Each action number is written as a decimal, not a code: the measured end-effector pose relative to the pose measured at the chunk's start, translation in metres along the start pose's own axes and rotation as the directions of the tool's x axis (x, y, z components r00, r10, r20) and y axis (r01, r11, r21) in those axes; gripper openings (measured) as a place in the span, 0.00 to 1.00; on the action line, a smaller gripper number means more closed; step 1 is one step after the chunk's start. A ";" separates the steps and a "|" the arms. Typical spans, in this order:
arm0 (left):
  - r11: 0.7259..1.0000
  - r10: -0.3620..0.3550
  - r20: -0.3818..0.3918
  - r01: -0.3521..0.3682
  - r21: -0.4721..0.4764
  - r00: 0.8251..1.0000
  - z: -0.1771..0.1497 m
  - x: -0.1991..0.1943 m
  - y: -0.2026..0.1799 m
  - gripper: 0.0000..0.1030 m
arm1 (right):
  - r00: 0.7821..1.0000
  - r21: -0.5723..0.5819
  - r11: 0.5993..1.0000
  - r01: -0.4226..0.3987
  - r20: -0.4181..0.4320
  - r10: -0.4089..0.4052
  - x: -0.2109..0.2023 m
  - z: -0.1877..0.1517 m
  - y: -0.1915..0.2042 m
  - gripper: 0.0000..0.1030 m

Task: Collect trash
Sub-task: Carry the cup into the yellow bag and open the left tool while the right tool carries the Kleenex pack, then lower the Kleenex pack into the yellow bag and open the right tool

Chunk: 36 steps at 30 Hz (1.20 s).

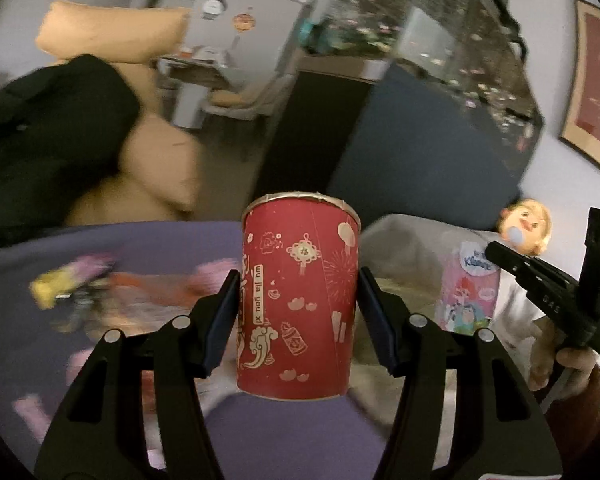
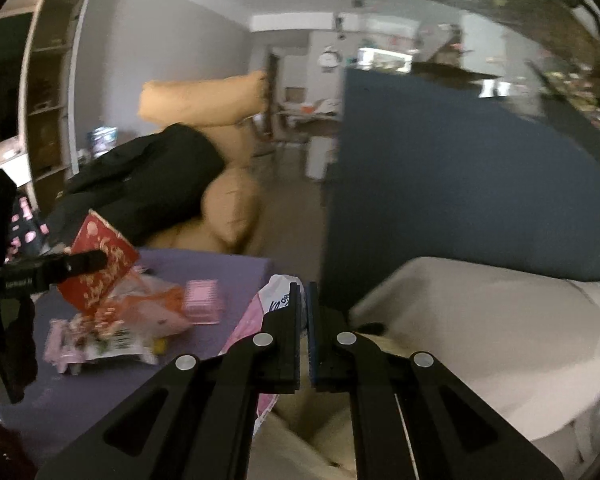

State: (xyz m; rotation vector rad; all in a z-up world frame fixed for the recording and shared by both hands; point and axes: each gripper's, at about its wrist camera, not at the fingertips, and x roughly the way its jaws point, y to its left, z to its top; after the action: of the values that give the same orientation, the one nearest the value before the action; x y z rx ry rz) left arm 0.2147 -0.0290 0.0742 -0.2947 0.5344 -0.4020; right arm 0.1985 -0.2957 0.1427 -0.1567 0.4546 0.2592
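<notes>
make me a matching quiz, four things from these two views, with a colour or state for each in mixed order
Things:
1. paper cup
2. right hand-held gripper
3. cushion
4. table

States or colours:
a. purple
b. shut, nothing between the jaws
c. tan
d. red, held in the left hand-held gripper

Pairs: 1-d, 2-b, 3-c, 4-a

Between the fingers of the left gripper (image 1: 298, 312): a paper cup (image 1: 298, 300), above a table (image 2: 220, 272). On the table, left of the right gripper (image 2: 305, 336): wrappers (image 2: 112, 332). Behind the table: a sofa (image 2: 220, 128).
</notes>
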 end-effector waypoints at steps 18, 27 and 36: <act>0.982 -0.166 -0.256 0.184 0.046 0.952 -0.041 0.161 -0.092 0.66 | 0.975 0.068 0.974 0.214 0.049 -0.218 0.005 -0.008 -0.096 0.05; 0.996 -0.021 -0.215 0.039 0.081 0.976 -0.041 0.115 -0.066 0.68 | 0.978 0.026 0.978 0.206 0.031 -0.206 0.035 -0.015 -0.069 0.05; 0.999 0.024 -0.147 -0.018 0.045 0.989 -0.053 0.043 -0.019 0.68 | 0.976 -0.030 0.977 0.209 -0.051 -0.211 0.079 -0.035 -0.037 0.05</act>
State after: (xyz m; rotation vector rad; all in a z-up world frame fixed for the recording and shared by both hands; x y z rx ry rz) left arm 0.2137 -0.0740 0.0190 -0.2184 0.6721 -0.4164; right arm 0.2630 -0.3210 0.0791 -0.2343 0.4848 0.0529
